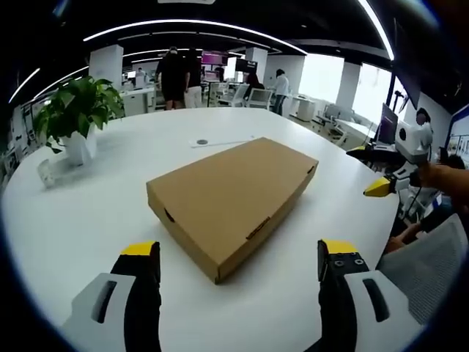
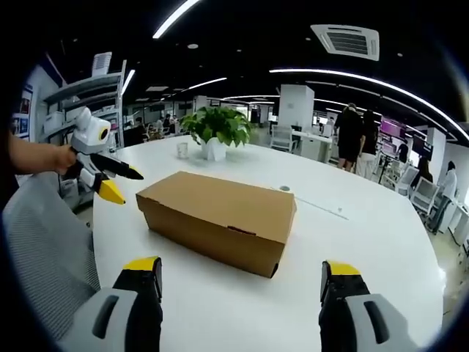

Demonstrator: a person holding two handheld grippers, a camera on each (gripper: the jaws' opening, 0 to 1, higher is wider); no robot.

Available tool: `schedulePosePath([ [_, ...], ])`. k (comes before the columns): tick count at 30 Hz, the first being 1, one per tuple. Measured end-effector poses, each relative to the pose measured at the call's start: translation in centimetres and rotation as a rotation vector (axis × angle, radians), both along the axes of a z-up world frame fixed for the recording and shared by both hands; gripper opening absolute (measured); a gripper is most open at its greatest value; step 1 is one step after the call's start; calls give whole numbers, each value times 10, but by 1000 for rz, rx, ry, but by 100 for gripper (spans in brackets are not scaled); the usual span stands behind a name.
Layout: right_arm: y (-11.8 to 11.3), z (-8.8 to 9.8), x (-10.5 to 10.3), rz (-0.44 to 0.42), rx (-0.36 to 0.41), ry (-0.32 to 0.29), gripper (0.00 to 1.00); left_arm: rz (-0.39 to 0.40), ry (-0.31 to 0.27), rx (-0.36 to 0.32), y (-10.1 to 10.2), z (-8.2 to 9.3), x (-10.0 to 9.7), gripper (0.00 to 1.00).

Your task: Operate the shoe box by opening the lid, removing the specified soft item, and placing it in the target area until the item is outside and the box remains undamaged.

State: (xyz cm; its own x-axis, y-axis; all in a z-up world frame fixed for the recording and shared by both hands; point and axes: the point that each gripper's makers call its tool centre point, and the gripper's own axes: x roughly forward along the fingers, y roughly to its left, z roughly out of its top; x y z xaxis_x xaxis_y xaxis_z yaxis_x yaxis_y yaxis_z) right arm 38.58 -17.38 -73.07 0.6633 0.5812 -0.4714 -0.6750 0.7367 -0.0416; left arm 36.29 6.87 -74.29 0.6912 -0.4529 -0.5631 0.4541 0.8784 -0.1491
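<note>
Closed box [image 1: 233, 202] mid-surface, both claws wide apart and holding nothing.

Box: plain brown card, lid down flat, lying on the white round surface [image 1: 88, 220], all four sides free with bare white around it. Left claw [image 1: 238, 253] short of the box's near corner, jaws spread, not touching it. Right claw [image 2: 242, 268] short of the box's long side in the right gripper view, jaws spread, also clear of it. Left gripper view: right claw enters beyond the box's right end, off the surface edge, a hand [image 1: 448, 180] on it. Right gripper view: left claw past the box's left end, over the surface rim. Plant [image 1: 73, 110] in a white pot beyond the box, well apart from it; a small clear cup [image 2: 182, 149] just beside the plant. Grey mesh chair [image 2: 44, 242] near the rim, left of the box. People stand far behind the box.
</note>
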Motion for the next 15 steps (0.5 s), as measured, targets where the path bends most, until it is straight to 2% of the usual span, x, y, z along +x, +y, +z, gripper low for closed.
schedulePosePath([
  [11, 17, -13, 14, 62, 17, 47, 89, 14, 37, 13, -3, -16, 5, 89],
  [15, 22, -18, 23, 84, 1, 50, 86, 32, 40, 38, -3, -19, 7, 89],
])
